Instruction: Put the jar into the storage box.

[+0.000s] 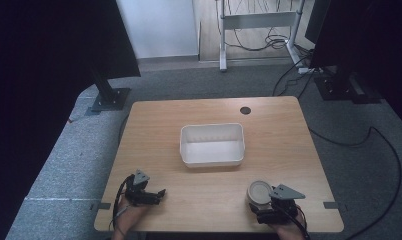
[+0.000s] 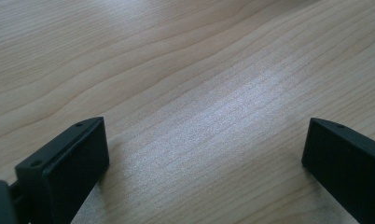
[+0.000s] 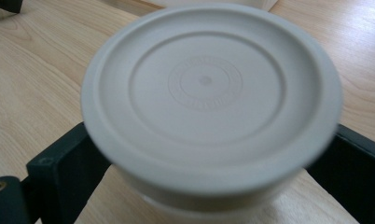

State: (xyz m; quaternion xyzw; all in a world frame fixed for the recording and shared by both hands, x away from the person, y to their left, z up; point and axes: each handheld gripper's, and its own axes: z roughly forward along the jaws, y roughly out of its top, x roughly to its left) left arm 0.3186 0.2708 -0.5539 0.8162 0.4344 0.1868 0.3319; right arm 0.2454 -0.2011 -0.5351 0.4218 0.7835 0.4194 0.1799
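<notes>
A round white container with a ribbed lid (image 3: 206, 88) stands on the wooden table (image 1: 214, 185) near the front right; in the high view the container (image 1: 259, 191) sits just ahead of the hand. My right gripper (image 3: 209, 186) is open, its black jaws set wide on either side of the container's body under the lid rim; the lid hides any contact. My left gripper (image 2: 204, 154) is open near the table's front left, over bare wood; in the high view the left gripper (image 1: 159, 195) points right.
A white rectangular bin (image 1: 212, 145) stands empty at the table's middle. A dark round grommet hole (image 1: 245, 110) lies near the far edge. Black stands and cables are on the grey floor around the table.
</notes>
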